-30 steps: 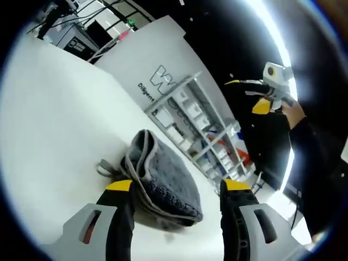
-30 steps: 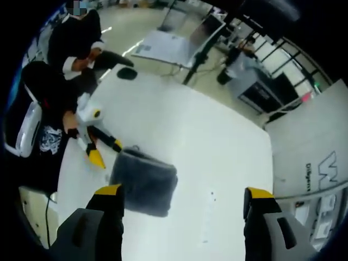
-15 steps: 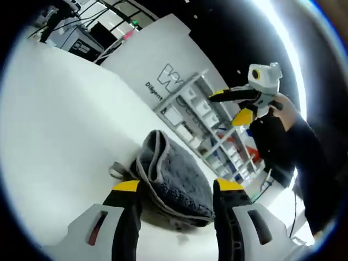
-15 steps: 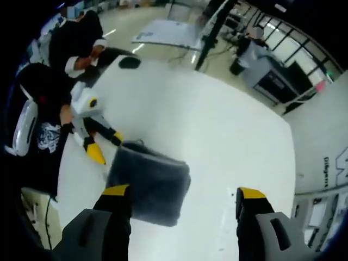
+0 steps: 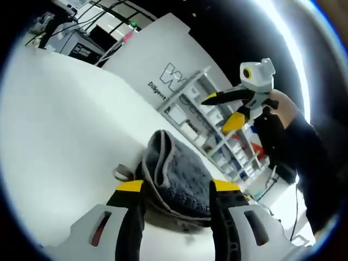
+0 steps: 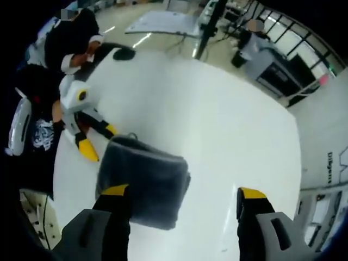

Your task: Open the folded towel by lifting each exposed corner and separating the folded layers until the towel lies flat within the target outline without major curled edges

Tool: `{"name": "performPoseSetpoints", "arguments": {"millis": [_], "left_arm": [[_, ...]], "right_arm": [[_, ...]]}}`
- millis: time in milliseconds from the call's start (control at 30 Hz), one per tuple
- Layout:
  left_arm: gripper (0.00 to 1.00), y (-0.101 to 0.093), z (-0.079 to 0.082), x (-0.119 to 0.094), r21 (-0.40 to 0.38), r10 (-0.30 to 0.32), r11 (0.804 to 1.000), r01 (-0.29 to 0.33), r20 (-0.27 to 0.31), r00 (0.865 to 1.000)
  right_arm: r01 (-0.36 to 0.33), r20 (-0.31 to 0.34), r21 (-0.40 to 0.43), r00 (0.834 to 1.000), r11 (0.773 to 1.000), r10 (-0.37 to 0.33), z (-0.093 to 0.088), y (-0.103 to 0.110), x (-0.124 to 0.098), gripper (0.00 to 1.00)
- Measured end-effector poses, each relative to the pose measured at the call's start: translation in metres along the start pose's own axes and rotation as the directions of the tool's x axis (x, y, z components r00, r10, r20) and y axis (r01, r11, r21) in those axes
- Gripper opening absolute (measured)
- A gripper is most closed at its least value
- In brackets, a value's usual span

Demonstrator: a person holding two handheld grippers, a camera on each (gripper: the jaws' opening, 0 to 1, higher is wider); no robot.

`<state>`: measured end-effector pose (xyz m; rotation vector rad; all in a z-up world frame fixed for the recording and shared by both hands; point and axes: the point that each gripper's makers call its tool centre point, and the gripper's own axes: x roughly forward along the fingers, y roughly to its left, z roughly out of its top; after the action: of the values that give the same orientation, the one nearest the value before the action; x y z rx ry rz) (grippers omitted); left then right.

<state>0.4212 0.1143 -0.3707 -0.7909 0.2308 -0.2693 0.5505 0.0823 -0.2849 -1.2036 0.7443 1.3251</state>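
Clearly, a grey folded towel [image 5: 176,176] is seen lying on a white worktop [image 5: 60,125] in the lower centre of the left gripper view, where its stacked layers, pale edge binding and a small loop tag at its near left corner are shown edge-on. From above, in the right gripper view, the same towel [image 6: 144,179] is presented as a dark, roughly square pad at lower left of centre, and its folds are hidden.

The left hand-held gripper [image 5: 175,187] is held with its yellow-tipped jaws parted to about the towel's width, one at each side of the near edge; whether the jaws touch the fabric cannot be told, and nothing appears to be gripped. In the right gripper view this gripper [image 6: 95,142] is seen at the towel's upper left corner.

The right hand-held gripper [image 6: 182,191] is held wide open above the worktop [image 6: 217,119], with nothing between its jaws. In the left gripper view it [image 5: 220,111] is seen raised at upper right, jaws parted, before a shelving unit [image 5: 204,122].
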Motion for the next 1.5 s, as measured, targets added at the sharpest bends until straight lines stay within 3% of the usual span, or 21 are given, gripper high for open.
{"name": "performPoseSetpoints", "arguments": {"millis": [100,200,700,833,933,1000,1167,1267,1500], "left_arm": [[0.44,0.0,-0.002,0.001,0.02,0.007,1.0,-0.006,-0.008,1.0],[0.41,0.007,-0.002,0.004,0.101,0.036,0.994,-0.036,-0.003,0.999],[0.25,0.012,-0.002,0.007,0.12,0.059,0.991,-0.059,0.006,0.998],[0.14,0.015,-0.002,0.006,0.131,0.069,0.989,-0.069,0.008,0.998],[0.13,0.014,-0.001,0.006,0.129,0.067,0.989,-0.068,0.01,0.998],[0.14,0.014,-0.001,0.006,0.133,0.066,0.989,-0.067,0.012,0.998],[0.37,0.011,0.0,0.002,0.162,0.091,0.982,-0.095,0.031,0.995],[0.48,0.013,0.0,0.0,0.137,0.107,0.985,-0.109,0.026,0.994],[0.48,0.017,0.001,0.007,0.134,0.128,0.982,-0.13,0.02,0.992]], "right_arm": [[-0.029,-0.019,0.011,0.999,1.0,0.029,-0.006,0.004,0.006,0.75],[-0.037,-0.014,0.01,0.999,0.999,0.037,-0.006,0.005,0.01,0.76],[-0.065,-0.003,0.011,0.998,0.998,0.065,-0.005,0.009,0.026,0.69],[-0.074,-0.008,0.02,0.997,0.997,0.074,-0.007,0.01,0.035,0.68],[-0.09,-0.001,0.018,0.996,0.996,0.09,-0.005,0.015,0.04,0.65],[-0.097,-0.001,0.022,0.995,0.995,0.097,-0.005,0.016,0.043,0.65],[-0.101,-0.007,0.021,0.995,0.995,0.101,-0.005,0.016,0.046,0.65],[-0.101,-0.006,0.023,0.995,0.995,0.101,-0.006,0.013,0.047,0.65],[-0.11,-0.011,0.016,0.994,0.994,0.111,-0.008,0.01,0.048,0.64]]}}
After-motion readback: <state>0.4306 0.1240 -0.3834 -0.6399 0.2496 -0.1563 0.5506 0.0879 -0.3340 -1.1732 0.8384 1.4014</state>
